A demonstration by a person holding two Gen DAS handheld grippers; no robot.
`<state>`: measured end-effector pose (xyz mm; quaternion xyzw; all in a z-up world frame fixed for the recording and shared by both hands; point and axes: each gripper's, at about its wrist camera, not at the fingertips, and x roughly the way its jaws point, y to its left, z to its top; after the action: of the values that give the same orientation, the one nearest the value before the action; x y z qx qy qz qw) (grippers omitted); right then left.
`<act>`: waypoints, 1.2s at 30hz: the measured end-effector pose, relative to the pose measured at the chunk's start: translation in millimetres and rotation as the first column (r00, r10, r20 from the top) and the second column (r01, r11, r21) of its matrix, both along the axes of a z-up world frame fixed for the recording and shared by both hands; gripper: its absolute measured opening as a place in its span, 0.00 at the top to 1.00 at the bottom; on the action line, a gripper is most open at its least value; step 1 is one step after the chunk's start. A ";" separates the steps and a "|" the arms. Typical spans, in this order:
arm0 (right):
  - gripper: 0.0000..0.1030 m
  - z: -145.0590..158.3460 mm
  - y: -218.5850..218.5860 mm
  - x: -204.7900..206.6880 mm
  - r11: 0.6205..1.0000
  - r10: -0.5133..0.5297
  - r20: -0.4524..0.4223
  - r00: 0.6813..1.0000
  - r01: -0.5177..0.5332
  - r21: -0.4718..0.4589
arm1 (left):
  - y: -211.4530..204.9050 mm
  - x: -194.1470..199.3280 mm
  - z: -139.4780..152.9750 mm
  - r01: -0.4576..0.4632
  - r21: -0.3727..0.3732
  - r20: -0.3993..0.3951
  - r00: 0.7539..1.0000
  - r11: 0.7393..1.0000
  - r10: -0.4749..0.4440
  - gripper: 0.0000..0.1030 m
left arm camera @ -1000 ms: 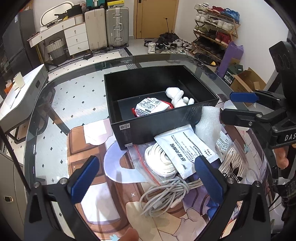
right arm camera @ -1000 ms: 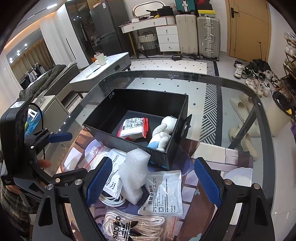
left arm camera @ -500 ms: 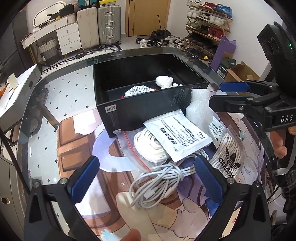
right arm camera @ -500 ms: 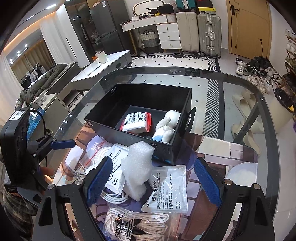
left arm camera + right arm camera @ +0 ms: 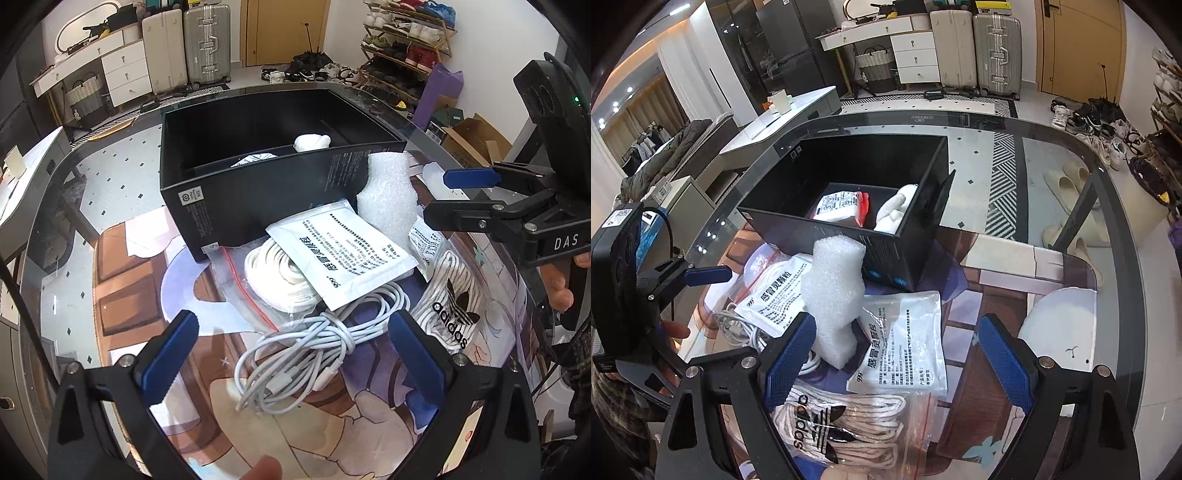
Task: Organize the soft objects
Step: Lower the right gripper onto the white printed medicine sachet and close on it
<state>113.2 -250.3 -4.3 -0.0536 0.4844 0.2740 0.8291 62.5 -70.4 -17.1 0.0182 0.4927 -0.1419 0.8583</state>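
A black box on the glass table holds a tissue pack and a white plush toy. In front of it lies a pile: a white foam piece, a white sachet, bagged adidas laces. My right gripper hangs open above that sachet, the foam close by its left finger. My left gripper is open over a bundled white cable, near bagged white rope and another sachet. The right gripper shows beside the foam.
A printed mat covers the near part of the glass table. A white round pad lies right of the pile. Beyond the table are suitcases, a drawer unit, a shoe rack and scattered shoes. A person's fingers hold the right gripper's handle.
Both grippers have dipped a little toward the pile, which looms larger. The cable bundle now sits higher between the left fingers. Both stayed open and nothing was picked up.
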 end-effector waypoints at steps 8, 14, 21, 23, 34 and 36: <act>0.11 -6.0 -2.2 -6.6 0.997 0.025 -0.011 1.000 -0.026 -0.077 | -7.1 0.6 -7.1 0.030 0.010 -0.013 0.999 0.999 -0.030 0.00; 0.11 -15.7 1.1 -5.8 0.992 0.042 -0.030 0.999 -0.045 -0.122 | -8.6 0.1 -13.8 0.057 0.015 -0.024 0.998 0.998 -0.057 0.00; 0.12 -24.6 6.6 -1.1 0.982 0.067 -0.046 0.997 -0.074 -0.174 | -5.0 1.9 -18.9 0.065 -0.007 -0.045 0.997 0.998 -0.066 0.01; 0.12 -27.0 7.6 0.0 0.978 0.075 -0.051 0.996 -0.083 -0.190 | -4.5 2.4 -21.0 0.067 -0.004 -0.051 0.996 0.998 -0.067 0.02; 0.15 -40.8 24.2 10.4 0.954 0.129 -0.064 0.990 -0.142 -0.265 | -10.6 1.1 -24.5 0.094 0.031 -0.028 0.995 0.995 -0.093 0.02; 0.16 -44.8 25.7 14.8 0.951 0.133 -0.074 0.988 -0.148 -0.271 | -11.6 0.7 -25.5 0.097 0.043 -0.022 0.995 0.994 -0.096 0.02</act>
<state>128.1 -224.6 -49.2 -0.1954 0.5354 0.2636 0.7783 63.2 -82.0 -42.5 0.0595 0.5029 -0.1725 0.8449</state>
